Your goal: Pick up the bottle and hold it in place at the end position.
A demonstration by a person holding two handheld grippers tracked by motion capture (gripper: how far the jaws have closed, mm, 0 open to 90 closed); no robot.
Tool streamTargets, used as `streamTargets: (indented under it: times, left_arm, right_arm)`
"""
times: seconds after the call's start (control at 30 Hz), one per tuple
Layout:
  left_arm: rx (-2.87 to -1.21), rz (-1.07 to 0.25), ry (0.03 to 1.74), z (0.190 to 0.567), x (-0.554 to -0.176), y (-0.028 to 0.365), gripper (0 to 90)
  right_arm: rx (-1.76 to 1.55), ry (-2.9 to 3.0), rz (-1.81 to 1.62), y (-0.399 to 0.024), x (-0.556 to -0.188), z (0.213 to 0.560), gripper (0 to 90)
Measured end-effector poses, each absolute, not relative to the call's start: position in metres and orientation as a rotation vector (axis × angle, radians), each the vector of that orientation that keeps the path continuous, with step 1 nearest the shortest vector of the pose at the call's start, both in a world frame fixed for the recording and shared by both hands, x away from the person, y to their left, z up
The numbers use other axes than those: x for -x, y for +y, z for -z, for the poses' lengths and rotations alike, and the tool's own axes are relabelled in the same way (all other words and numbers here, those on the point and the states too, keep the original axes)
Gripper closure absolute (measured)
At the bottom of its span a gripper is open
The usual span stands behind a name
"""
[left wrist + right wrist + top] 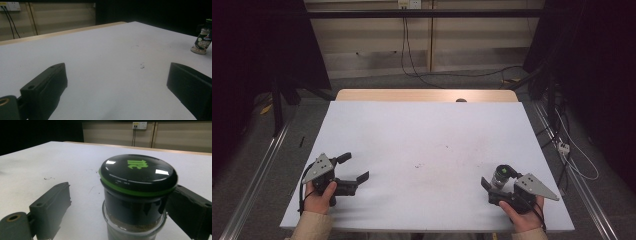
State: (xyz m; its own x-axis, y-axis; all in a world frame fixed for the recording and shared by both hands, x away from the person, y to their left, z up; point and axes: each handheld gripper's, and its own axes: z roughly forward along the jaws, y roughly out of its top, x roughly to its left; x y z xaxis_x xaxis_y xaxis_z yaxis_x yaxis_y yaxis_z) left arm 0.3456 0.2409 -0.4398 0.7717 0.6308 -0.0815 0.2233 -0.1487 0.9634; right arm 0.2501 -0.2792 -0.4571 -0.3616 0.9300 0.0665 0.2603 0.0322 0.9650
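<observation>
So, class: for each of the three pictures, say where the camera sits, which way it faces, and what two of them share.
High view: above the person's side, facing forward and down on the white table; both hands, left gripper and right gripper show.
Left gripper view: rides on the left gripper, looking across the table between open jaws.
Right gripper view: rides on the right gripper, facing the far wall.
Shared: the spice jar appears in all three.

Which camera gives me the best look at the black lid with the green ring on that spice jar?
The right gripper view: the black lid with the green ring sits close up between the open tongs, its green logo readable. The high view shows the small clear spice jar tiny; the left gripper view shows the jar at the frame edge.
</observation>
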Motion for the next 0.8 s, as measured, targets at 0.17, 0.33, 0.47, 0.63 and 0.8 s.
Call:
streamTargets:
  times: [0.17,0.33,0.47,0.63,0.8]
  left_arm:
    - [-1.717,-0.410,0.672,0.4396,-0.3455,0.2408,2.8]
    - [-1.711,-0.417,0.664,0.4385,-0.3455,0.2411,2.8]
    - [-1.704,-0.411,0.662,0.4384,-0.3448,0.2406,2.8]
    - [-1.703,-0.407,0.659,0.4384,-0.3449,0.2403,2.8]
    - [-1.704,-0.409,0.661,0.4384,-0.3449,0.2404,2.8]
  right_arm:
    - [-1.219,1.693,-1.356,-0.2792,-0.2502,0.4568,9.8]
    - [-1.224,1.701,-1.346,-0.2801,-0.2504,0.4563,13.1]
    - [-1.231,1.712,-1.337,-0.2804,-0.2503,0.4560,17.5]
    - [-1.241,1.721,-1.324,-0.2810,-0.2506,0.4563,22.0]
    - [-1.258,1.725,-1.301,-0.2832,-0.2503,0.4565,26.6]
